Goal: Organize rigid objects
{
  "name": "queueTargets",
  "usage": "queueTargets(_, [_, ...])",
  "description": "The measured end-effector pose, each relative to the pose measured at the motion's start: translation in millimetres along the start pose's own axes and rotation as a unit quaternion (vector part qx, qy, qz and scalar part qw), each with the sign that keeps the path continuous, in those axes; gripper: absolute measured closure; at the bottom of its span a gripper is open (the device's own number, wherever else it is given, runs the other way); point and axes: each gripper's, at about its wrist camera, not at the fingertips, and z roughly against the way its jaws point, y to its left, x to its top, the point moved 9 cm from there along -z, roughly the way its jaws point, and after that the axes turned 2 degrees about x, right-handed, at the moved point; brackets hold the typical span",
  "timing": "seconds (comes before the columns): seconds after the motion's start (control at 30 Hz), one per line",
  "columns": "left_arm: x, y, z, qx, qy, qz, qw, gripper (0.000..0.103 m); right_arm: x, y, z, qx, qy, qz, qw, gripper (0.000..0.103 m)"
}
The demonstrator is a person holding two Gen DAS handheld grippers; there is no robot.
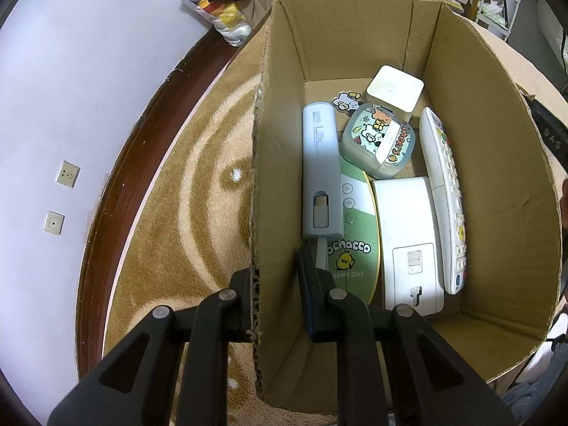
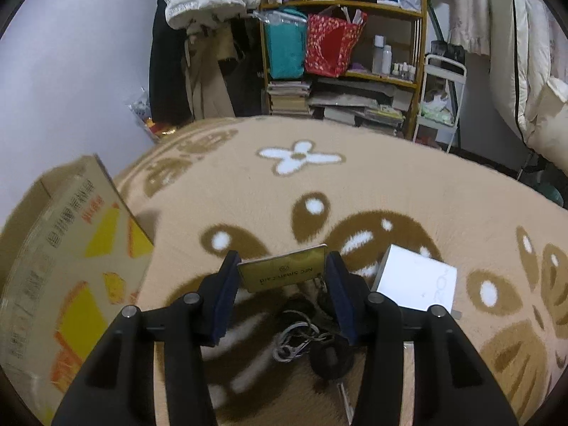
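Observation:
An open cardboard box (image 1: 490,184) stands on the carpet. Inside lie a grey power bank (image 1: 319,163), a green Pochacco board (image 1: 355,245), a white device (image 1: 408,234), a white remote (image 1: 443,191), a cartoon-printed case (image 1: 378,142) and a white cube (image 1: 394,87). My left gripper (image 1: 275,269) is shut on the box's left wall, one finger outside and one inside. In the right wrist view, my right gripper (image 2: 283,261) is shut on a gold NFC smart card (image 2: 284,273), held just above the carpet. A key ring with keys (image 2: 301,340) hangs under the card.
A small white box (image 2: 415,284) lies on the tan patterned carpet (image 2: 355,184), right of my right gripper. The printed cardboard box (image 2: 71,266) stands at the left. Shelves with books and bags (image 2: 340,71) line the far wall. A plastic bag (image 1: 220,14) sits by the wall.

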Motion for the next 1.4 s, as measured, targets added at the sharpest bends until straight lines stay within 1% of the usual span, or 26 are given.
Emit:
queueTargets(0.23, [0,-3,0,0.005,0.0,-0.004,1.0,0.085,8,27,31,0.034,-0.024,-0.008,0.999,0.051])
queueTargets(0.47, [0,-3,0,0.002,0.001,-0.002,1.0,0.085,29,68,73,0.069,-0.069,0.021,0.995,0.051])
queueTargets(0.63, [0,-4,0,0.002,0.001,-0.002,1.0,0.085,52,95,110,0.099,-0.119,0.035,0.987,0.051])
queueTargets(0.83, [0,-4,-1,0.003,0.001,-0.002,1.0,0.085,71,125,145,0.133,-0.158,0.051,0.977,0.051])
queueTargets(0.97, [0,-4,-1,0.003,0.001,-0.002,1.0,0.085,76,144,162,0.158,-0.171,0.051,0.971,0.051])
queueTargets(1.1, [0,-4,-1,0.003,0.001,-0.002,1.0,0.085,71,159,164,0.177,-0.166,0.058,0.968,0.051])
queueTargets(1.17, [0,-4,-1,0.003,0.001,-0.002,1.0,0.085,64,162,155,0.196,-0.149,0.038,0.968,0.051])
queueTargets(1.4, [-1,-4,-1,0.002,0.002,-0.001,1.0,0.085,30,165,112,0.189,-0.086,0.038,0.978,0.051])
